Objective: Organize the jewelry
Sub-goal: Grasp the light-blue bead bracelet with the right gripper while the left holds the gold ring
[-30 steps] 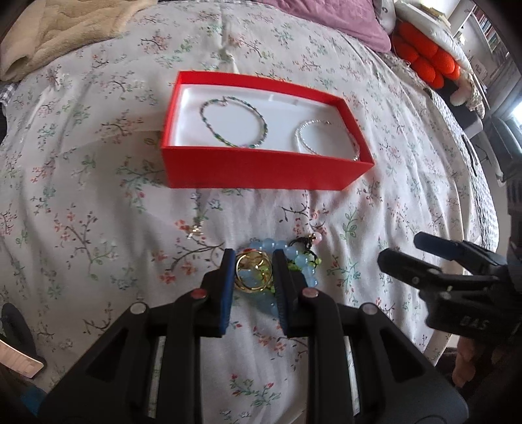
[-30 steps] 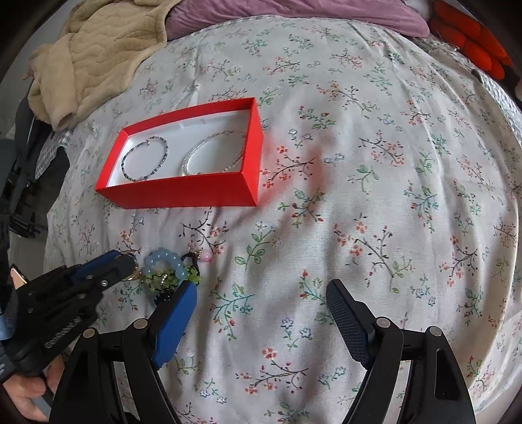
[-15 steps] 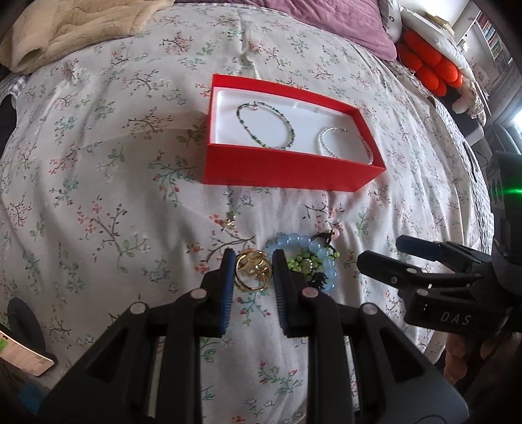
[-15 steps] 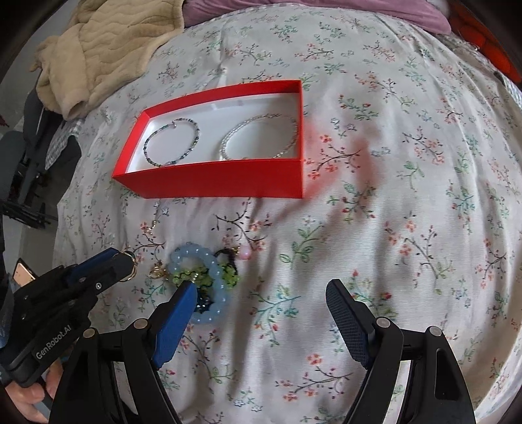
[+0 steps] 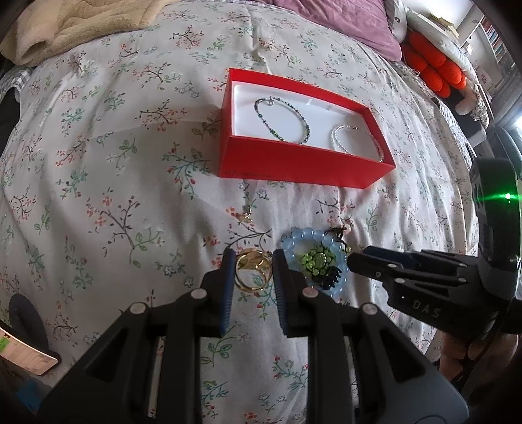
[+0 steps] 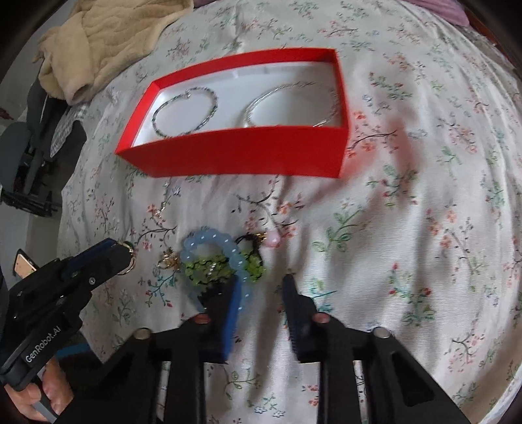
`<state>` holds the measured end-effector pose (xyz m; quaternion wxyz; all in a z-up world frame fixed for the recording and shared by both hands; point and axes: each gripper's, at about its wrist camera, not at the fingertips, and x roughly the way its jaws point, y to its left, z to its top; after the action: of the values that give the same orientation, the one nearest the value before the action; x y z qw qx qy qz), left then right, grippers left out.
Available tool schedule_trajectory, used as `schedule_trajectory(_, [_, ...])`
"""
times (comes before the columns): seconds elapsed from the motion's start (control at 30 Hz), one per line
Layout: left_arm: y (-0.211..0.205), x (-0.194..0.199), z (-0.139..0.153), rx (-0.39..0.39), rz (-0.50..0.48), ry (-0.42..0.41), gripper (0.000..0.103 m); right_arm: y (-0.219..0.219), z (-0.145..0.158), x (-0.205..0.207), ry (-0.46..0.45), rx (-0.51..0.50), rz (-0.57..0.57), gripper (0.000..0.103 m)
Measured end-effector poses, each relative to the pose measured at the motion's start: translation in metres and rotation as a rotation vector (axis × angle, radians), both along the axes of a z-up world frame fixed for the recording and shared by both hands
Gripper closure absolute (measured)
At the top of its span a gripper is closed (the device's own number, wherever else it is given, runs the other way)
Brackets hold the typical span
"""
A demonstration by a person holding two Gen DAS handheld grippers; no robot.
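A gold ring (image 5: 253, 272) sits between the blue pads of my left gripper (image 5: 253, 261), which is shut on it just left of the jewelry pile; the same gripper (image 6: 127, 257) shows in the right wrist view. The pile is a pale blue bead bracelet (image 5: 303, 234) (image 6: 208, 236) with a green bead cluster (image 5: 318, 261) (image 6: 205, 265). My right gripper (image 6: 262, 288) (image 5: 355, 257) hangs over the pile's right edge with its jaws closing. The bracelet's rim lies by its left finger and only cloth fills the gap. The red box (image 5: 303, 166) (image 6: 244, 156) holds a dark beaded bracelet (image 5: 306, 128) and a silver one (image 5: 334, 135).
A thin chain with a gold pendant (image 5: 248, 217) lies on the floral bedspread between box and pile. A pink charm (image 6: 272, 239) rests right of the pile. A beige blanket (image 6: 107, 39) and purple pillow (image 5: 342, 22) lie beyond the box. A phone (image 5: 29, 357) is at the left edge.
My right gripper's jaws have narrowed sharply and it has come down closer to the blue bracelet. My left gripper carried the gold ring leftward off the pile.
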<state>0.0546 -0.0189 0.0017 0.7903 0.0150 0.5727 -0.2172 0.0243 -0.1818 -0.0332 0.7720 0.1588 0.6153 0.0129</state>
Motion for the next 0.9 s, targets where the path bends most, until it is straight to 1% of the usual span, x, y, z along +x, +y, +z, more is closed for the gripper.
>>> schedule_trajectory(0.1, [0.001, 0.0, 0.0, 0.001, -0.001, 0.001, 0.078, 0.005, -0.002, 0.001, 0.007, -0.002, 0.013, 0.089])
schedule_trajectory(0.13, [0.0, 0.0, 0.0, 0.001, 0.0, 0.001, 0.078, 0.007, -0.003, 0.002, 0.011, -0.003, 0.019, 0.089])
schedule_trajectory(0.27, [0.002, 0.0, -0.001, 0.003, 0.002, 0.002, 0.078, 0.013, -0.009, 0.004, 0.032, 0.015, 0.021, 0.089])
schedule_trajectory(0.5, [0.003, 0.0, -0.003, 0.006, 0.003, 0.006, 0.078, 0.02, -0.023, 0.01, 0.06, 0.008, 0.021, 0.089])
schedule_trajectory(0.7, [0.002, 0.001, -0.004, 0.01, 0.005, 0.007, 0.078, 0.022, -0.019, 0.009, 0.03, -0.012, 0.042, 0.091])
schedule_trajectory(0.9, [0.003, 0.001, 0.001, 0.0, 0.009, -0.001, 0.078, 0.021, -0.001, 0.003, -0.026, 0.004, 0.049, 0.092])
